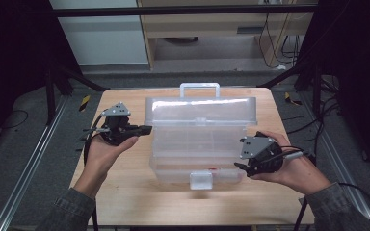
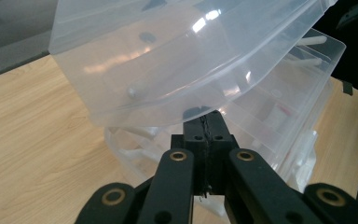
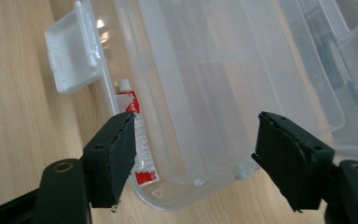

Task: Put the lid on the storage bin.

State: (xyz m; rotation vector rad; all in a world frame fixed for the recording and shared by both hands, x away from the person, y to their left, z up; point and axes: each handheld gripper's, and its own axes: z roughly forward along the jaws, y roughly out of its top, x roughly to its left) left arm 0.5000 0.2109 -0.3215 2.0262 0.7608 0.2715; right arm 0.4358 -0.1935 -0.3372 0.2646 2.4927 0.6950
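A clear plastic compartment box (image 1: pixel 197 149) stands mid-table, its lid (image 1: pixel 200 110) raised and tilted back, with a handle (image 1: pixel 200 86) at the far edge. My left gripper (image 1: pixel 147 129) is shut, its tip at the box's left side. In the left gripper view the shut jaws (image 2: pixel 209 126) sit just under the lid (image 2: pixel 168 56) rim, above the box (image 2: pixel 279 116). My right gripper (image 1: pixel 243 161) is open at the box's right front corner. Its jaws (image 3: pixel 196 140) straddle that corner of the box (image 3: pixel 214 70). Inside lies a red-and-white tube (image 3: pixel 137 140).
A white latch (image 1: pixel 201 180) hangs at the box's front edge, also seen as the latch (image 3: pixel 72 53) in the right gripper view. The wooden table (image 1: pixel 125 192) has bare room left, right and in front. Black frame bars and cables surround it.
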